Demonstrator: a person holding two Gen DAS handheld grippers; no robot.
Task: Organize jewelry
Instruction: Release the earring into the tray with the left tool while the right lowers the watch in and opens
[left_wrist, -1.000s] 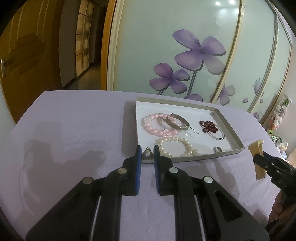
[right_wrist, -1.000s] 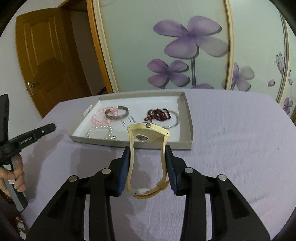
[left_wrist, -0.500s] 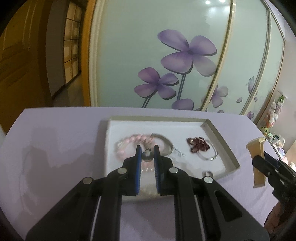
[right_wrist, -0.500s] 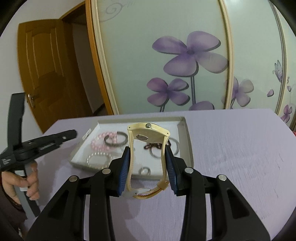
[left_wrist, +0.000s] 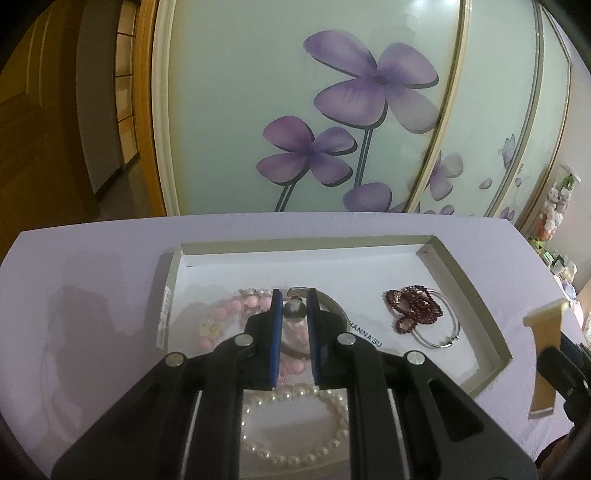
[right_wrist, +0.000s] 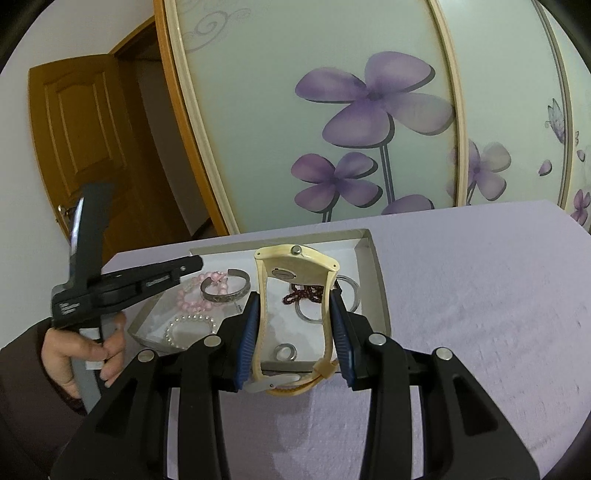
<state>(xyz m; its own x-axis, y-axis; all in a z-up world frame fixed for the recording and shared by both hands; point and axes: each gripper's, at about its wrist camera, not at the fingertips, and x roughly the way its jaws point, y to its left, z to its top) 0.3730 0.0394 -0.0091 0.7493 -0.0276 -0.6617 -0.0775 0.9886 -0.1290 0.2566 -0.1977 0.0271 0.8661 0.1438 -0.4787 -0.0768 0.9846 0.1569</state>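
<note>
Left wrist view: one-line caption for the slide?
Left claw shut on a small round silver pendant above the white cardboard tray of bracelets.

White tray (left_wrist: 476, 317): a printed label on the floor reads "HANNA'SU" (left_wrist: 365, 336), first letters hidden. Left gripper (right_wrist: 184, 266) body: white lettering at 9 o'clock, illegible.

Left gripper (left_wrist: 294, 314) fingers hide part of pink bead bracelet (left_wrist: 221, 317) and pearl bracelet (left_wrist: 291, 424). Tray (left_wrist: 469, 295) label partly covered; only "HANNA'SU" legible
</note>
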